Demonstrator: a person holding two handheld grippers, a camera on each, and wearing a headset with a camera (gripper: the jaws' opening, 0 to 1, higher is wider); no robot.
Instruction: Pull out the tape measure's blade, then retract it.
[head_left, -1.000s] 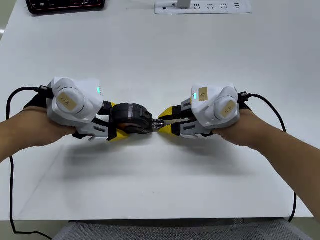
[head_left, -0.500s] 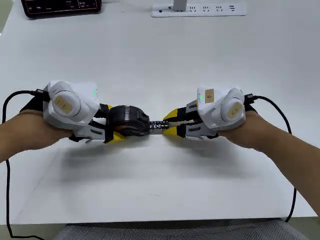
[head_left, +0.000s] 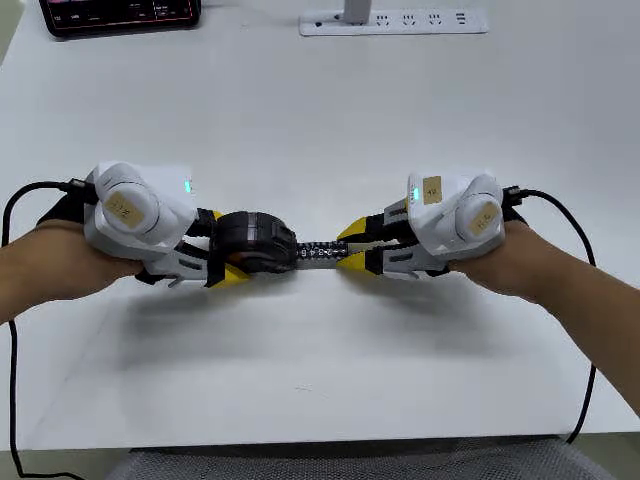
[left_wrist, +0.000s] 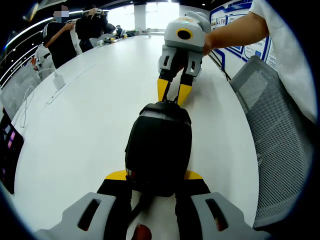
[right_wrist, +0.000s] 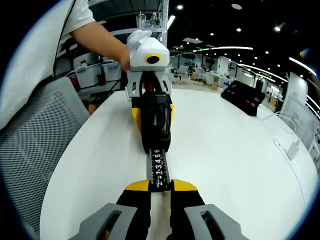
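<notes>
- Tape measure (head_left: 258, 240) is hanging over the white worktop (head_left: 320, 120) between two handheld grippers. The left gripper (head_left: 228, 243) is clamping its black case (left_wrist: 159, 145), with yellow-tipped fingers (left_wrist: 116, 175) pressing on either side of it.
- Opposite, the right gripper (head_left: 350, 247) is pinching the tip of the blade (head_left: 318, 252), its fingers (right_wrist: 137, 186) pressed together on it. A short numbered stretch is showing between case and fingertips.
- That pinch is looking thin, so a pull angling away from the case's mouth is risking a slip and a sharp snap-back.
- An off-line pull is also threatening to twist the case in the left grip and kink the blade.
- On the retract, letting go all at once is risking the blade whipping home; a guided return is looking safer.
</notes>
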